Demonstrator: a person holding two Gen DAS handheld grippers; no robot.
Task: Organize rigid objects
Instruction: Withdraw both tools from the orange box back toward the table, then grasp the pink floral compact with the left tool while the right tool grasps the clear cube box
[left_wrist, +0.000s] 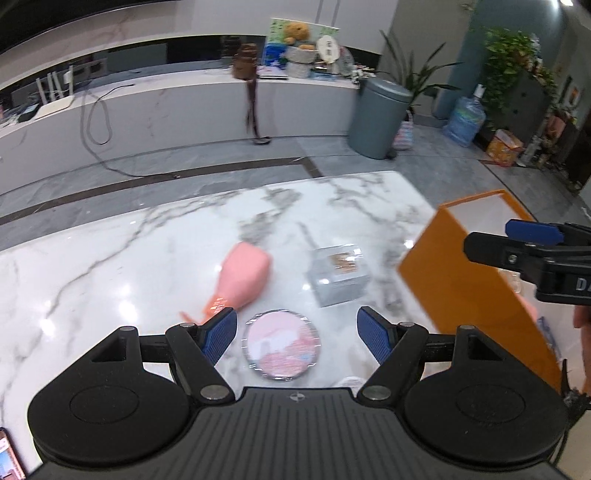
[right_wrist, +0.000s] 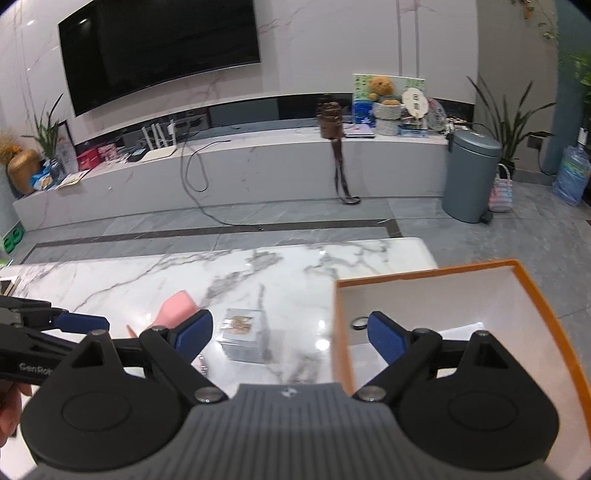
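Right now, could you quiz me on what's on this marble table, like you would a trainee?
1. True or false: the left gripper is clamped on the round pink disc.
2. Which thing lies inside the orange box? A) a small dark ring B) the pink bottle C) the clear cube
3. Fill in: the clear cube sits between the pink bottle and the ____.

Key
1. False: both grippers are open and empty; the disc lies on the table below the left gripper.
2. A: the ring lies on the box's white floor, near the right gripper.
3. Orange box.
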